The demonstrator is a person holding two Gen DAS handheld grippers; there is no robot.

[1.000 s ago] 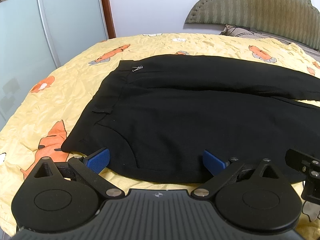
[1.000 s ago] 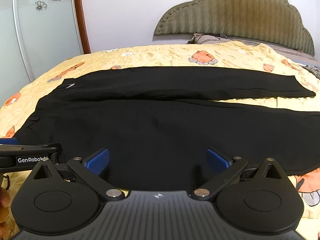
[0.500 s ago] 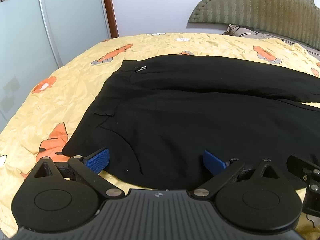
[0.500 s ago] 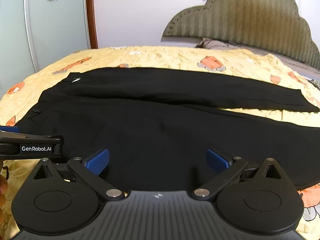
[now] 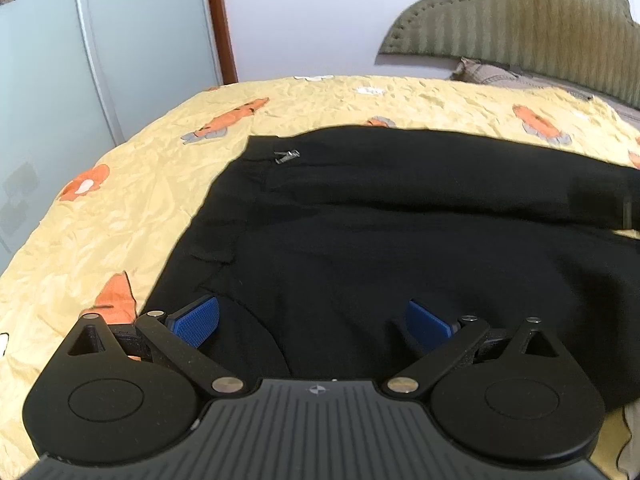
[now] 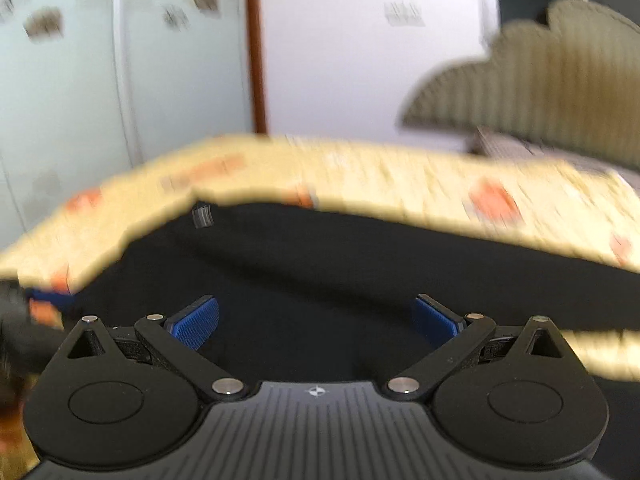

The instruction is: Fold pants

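Observation:
Black pants (image 5: 400,232) lie flat on the yellow bedspread, waistband to the left with a small metal clasp (image 5: 287,155) near the far corner. My left gripper (image 5: 314,320) is open, low over the near waist edge, its blue pads (image 5: 196,322) spread wide with nothing between them. In the blurred right wrist view the pants (image 6: 340,264) fill the middle. My right gripper (image 6: 316,320) is also open over the cloth. The other tool's blue tip (image 6: 48,298) shows at the far left.
The yellow bedspread (image 5: 120,208) with orange carrot prints spreads around the pants. An olive padded headboard (image 5: 520,28) and a pillow (image 5: 492,74) stand at the back right. Frosted sliding doors (image 5: 80,60) close off the left side.
Both grippers have moved in lower and closer over the pants. The right wrist view has swung left and is now motion-blurred. The right tool has left the left wrist view.

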